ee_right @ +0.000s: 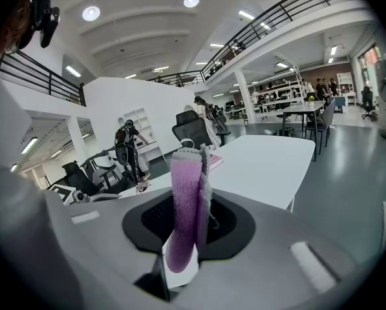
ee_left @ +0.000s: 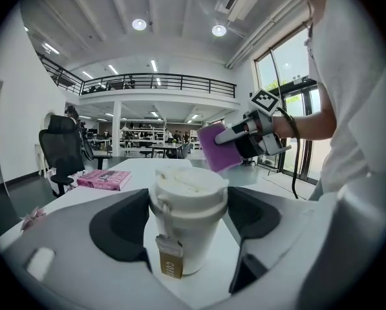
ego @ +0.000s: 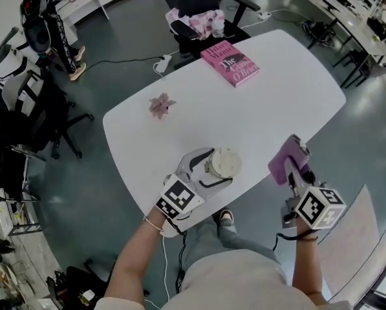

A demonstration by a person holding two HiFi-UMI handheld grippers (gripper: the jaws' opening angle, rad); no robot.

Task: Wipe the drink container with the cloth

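Two hand-held tools are out over one white oval desk (ego: 277,95). One cream lidded drink cup (ee_left: 187,218), with one brown tag (ee_left: 170,263) dangling from it, stands upright on the desk inside the left tool (ego: 212,168). That tool's jaws are clenched on the cup at lid height, one on each side. One purple fleecy cloth (ee_right: 185,205), folded and standing on end, is pinched tight in the right tool (ego: 295,170), which hovers just past the desk's near edge, to the right of the left tool. Cloth and cup are apart. Farther out beyond both tools lie one pink book (ego: 229,63) and one small pink crumpled flower-like thing (ego: 161,105), well apart from each other.
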